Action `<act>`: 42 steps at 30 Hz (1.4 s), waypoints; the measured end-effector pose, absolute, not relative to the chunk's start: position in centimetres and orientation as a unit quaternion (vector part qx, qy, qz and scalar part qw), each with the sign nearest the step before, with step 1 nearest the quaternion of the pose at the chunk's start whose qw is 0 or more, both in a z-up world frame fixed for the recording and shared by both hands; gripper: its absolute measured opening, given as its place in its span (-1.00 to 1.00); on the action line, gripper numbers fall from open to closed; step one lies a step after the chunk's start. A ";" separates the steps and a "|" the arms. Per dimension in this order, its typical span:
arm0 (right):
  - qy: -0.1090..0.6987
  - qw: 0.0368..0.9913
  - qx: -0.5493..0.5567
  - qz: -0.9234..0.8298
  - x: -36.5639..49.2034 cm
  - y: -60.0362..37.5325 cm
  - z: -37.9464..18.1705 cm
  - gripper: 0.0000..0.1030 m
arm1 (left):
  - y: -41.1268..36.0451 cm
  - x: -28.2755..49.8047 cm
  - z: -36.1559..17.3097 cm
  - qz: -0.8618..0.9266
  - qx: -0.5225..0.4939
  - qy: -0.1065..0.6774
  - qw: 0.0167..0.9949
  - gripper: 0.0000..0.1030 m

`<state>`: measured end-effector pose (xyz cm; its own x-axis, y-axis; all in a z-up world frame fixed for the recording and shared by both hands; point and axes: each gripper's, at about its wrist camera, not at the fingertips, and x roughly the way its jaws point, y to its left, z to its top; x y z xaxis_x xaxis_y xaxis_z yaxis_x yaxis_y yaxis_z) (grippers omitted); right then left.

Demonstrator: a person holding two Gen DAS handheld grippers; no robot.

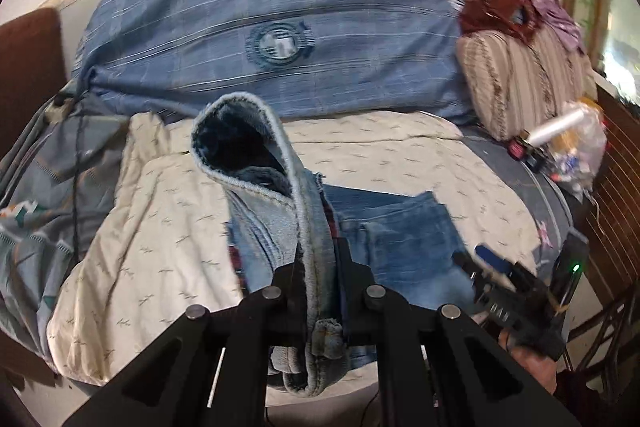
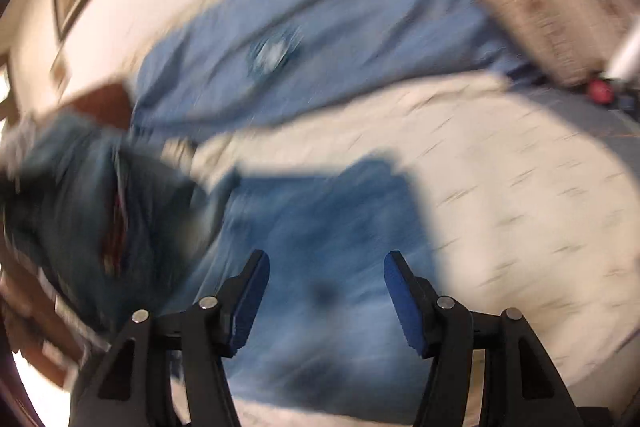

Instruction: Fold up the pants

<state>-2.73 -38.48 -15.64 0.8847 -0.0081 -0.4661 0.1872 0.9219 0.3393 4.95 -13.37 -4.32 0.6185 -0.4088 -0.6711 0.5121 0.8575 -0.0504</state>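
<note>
Bed with cream quilt (image 1: 400, 155), blue striped pillow (image 1: 280, 27) at the wall behind it. Jeans (image 1: 400, 239) lie on the quilt's middle. Left gripper (image 1: 320, 267) is clamped tight on a denim leg edge, lifted above the quilt, hem opening facing camera. Right gripper (image 2: 326, 301) sits about half wide over the jeans, nothing between its blue pads (image 2: 250, 301); that view is blurred.
</note>
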 end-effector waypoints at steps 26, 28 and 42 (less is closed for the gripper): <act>0.184 0.944 0.258 -0.087 -4.9 -42.7 -13.9 0.25 | -19.6 7.4 -6.0 -0.246 0.163 0.331 0.896 0.55; 0.200 0.948 0.238 -0.064 -3.4 -40.9 -13.2 0.25 | -17.2 7.9 -8.4 -0.220 0.164 0.361 0.891 0.55; 0.357 0.899 0.253 0.019 9.7 -38.7 -17.0 0.25 | -16.8 11.1 -16.6 -0.207 0.146 0.472 0.844 0.74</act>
